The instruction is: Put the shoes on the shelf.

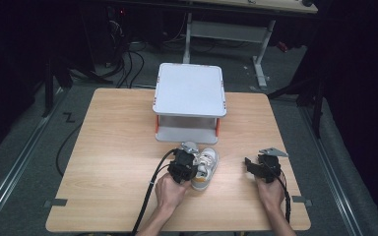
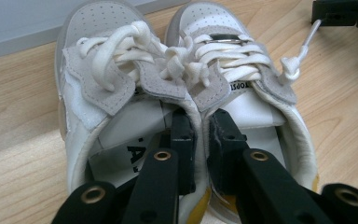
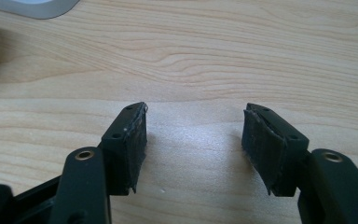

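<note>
left gripper (image 2: pixel 200 126) fingers clamped on shoes (image 2: pixel 186 79)

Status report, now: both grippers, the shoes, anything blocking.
Left gripper shut on the touching inner walls of the pair of small shoes. Right gripper open, nothing between its jaws, over bare table. Grey shelf stand just beyond the shoes.

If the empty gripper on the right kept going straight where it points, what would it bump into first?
Probably nothing soon: ahead of the open right gripper lies bare table. The grey stand sits off to one side; depth is hard to judge.
</note>
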